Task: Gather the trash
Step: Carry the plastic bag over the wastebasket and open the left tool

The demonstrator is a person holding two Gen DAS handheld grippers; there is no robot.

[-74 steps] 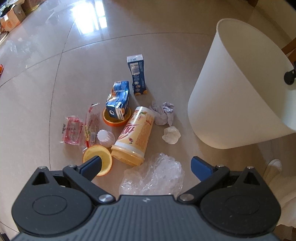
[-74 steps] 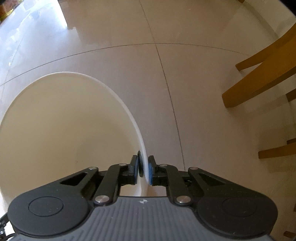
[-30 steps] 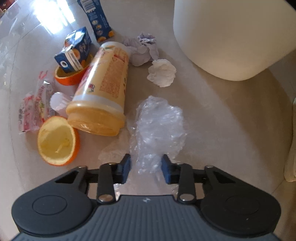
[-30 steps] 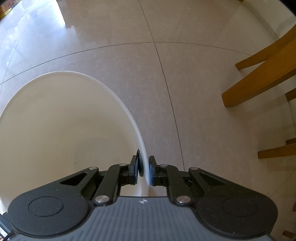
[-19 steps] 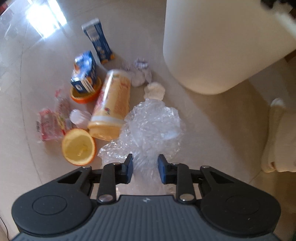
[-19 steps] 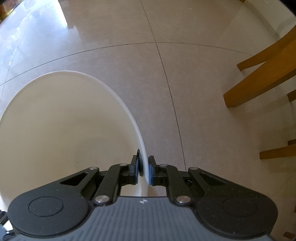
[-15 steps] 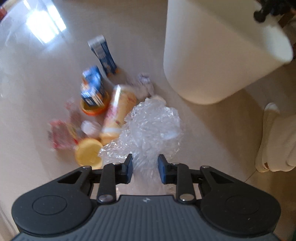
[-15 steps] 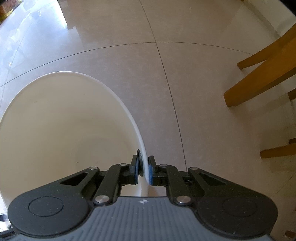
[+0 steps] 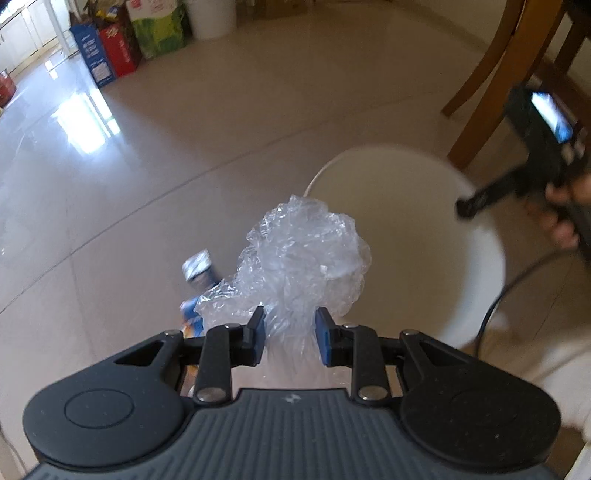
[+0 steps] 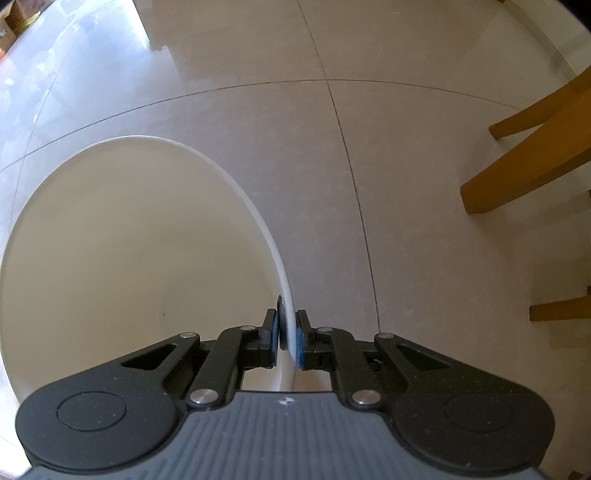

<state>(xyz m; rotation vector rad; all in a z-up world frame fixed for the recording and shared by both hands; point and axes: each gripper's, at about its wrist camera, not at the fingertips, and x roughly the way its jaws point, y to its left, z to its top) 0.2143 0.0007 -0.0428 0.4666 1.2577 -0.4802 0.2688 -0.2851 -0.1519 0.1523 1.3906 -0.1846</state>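
Observation:
My left gripper [image 9: 289, 334] is shut on a crumpled clear plastic bag [image 9: 301, 254], held up in the air beside the mouth of the white bin [image 9: 480, 266]. A blue carton [image 9: 197, 271] shows on the floor beneath the bag, blurred. In the right wrist view my right gripper [image 10: 287, 339] is shut on the white bin's rim [image 10: 275, 254], one finger inside the wall and one outside. The bin's inside [image 10: 140, 266] looks bare. That right gripper [image 9: 480, 201] also shows at the bin's far edge in the left wrist view, with a hand [image 9: 561, 221] on it.
Wooden chair legs [image 10: 528, 170] stand on the tiled floor right of the bin, also as chair legs [image 9: 480, 85] in the left wrist view. Cardboard boxes [image 9: 118, 44] and a white pail [image 9: 212, 16] line the far wall. A cable [image 9: 495, 302] trails by the bin.
My left gripper shut on the plastic bag on the floor, lifted it and swung it up toward the bin's mouth. The right gripper kept its hold on the bin's rim.

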